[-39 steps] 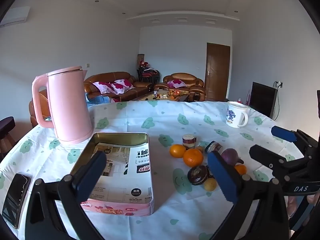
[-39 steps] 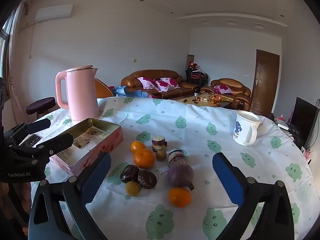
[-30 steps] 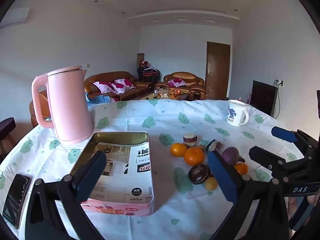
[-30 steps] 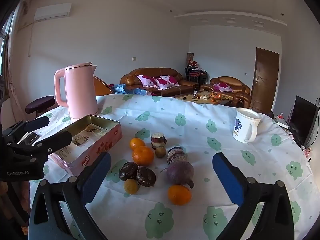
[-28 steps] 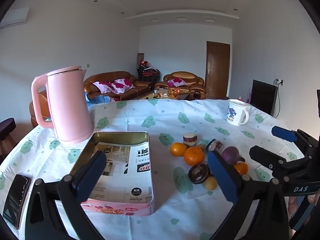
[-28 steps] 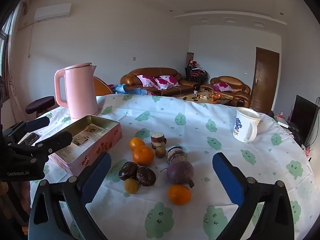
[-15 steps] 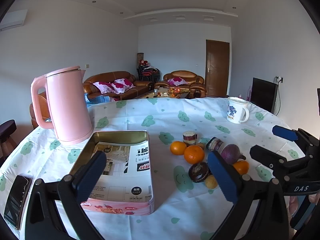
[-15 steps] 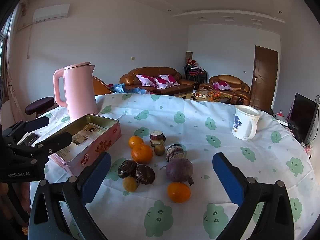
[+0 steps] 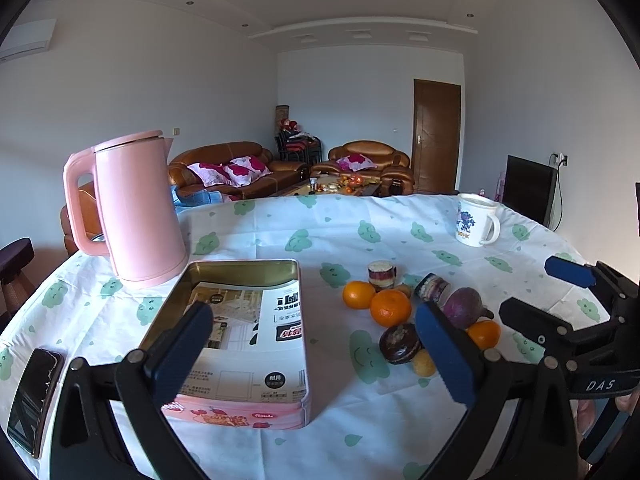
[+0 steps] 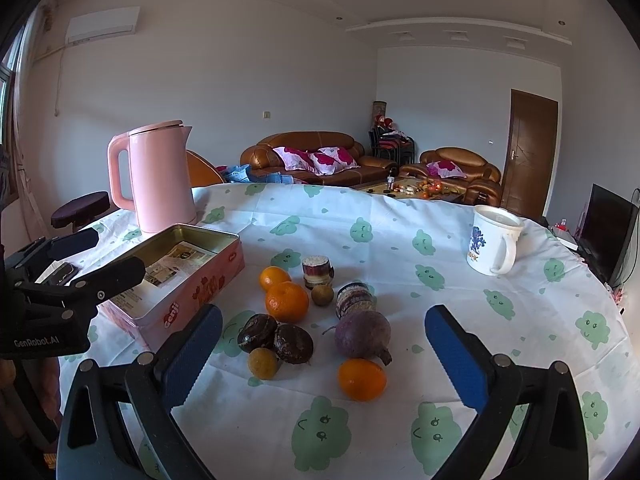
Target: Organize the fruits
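Observation:
A cluster of fruit lies mid-table: three oranges [image 10: 287,301], a purple beet [image 10: 362,335], two dark wrinkled fruits [image 10: 293,344], a small yellow fruit [image 10: 263,363] and two cut cane pieces [image 10: 317,271]. To its left an open pink tin [image 9: 240,336] has printed paper inside. My left gripper [image 9: 316,354] is open above the tin's near end. My right gripper [image 10: 324,356] is open in front of the fruit, holding nothing. Each gripper shows at the edge of the other's view.
A pink kettle [image 9: 136,208] stands behind the tin. A white mug [image 10: 494,245] sits at the right. A phone [image 9: 34,394] lies near the table's left edge. The round table [image 10: 360,220] has a cloud-print cloth. Sofas and a door are beyond.
Both views have shifted slightly; the right gripper has drawn a little nearer to the fruit. Both grippers stay open and nothing on the table has moved.

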`<state>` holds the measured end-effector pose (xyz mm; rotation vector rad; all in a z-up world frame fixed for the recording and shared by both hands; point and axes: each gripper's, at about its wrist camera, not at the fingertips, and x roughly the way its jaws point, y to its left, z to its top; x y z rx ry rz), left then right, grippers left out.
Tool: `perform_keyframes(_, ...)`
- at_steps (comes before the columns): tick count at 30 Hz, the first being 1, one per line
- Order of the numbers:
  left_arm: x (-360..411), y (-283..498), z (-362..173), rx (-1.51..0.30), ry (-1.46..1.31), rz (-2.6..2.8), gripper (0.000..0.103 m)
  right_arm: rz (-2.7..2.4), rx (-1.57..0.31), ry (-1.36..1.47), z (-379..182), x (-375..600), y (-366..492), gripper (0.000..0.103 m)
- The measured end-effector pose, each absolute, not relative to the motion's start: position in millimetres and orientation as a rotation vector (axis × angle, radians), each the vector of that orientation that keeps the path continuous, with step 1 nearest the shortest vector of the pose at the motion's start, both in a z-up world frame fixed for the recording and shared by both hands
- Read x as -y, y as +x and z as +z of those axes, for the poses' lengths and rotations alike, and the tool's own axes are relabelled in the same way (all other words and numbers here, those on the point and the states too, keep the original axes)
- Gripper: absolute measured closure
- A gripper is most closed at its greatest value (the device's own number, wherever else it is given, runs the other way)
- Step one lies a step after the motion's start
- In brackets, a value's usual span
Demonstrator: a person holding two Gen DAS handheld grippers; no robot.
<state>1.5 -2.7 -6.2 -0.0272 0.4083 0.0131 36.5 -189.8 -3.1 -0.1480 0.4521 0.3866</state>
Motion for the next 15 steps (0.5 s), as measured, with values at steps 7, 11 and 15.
perform_keyframes(7, 1.0, 1.0, -6.7, -0.411, -0.028, 0.014, 0.0, 0.386, -0.455, -0.146, -4.5, 189.9, 37.3, 0.001)
perform_keyframes(11, -1.8, -0.3, -8.2, -0.414, -0.027, 0.014, 0.0, 0.387, -0.455, -0.145, -4.7, 190.1, 37.1, 0.001)
perform_keyframes(15, -3.5, 0.1, -10.0, -0.417, -0.024, 0.014, 0.0, 0.388, -0.457, -0.143, -6.4, 190.8, 37.6, 0.001)
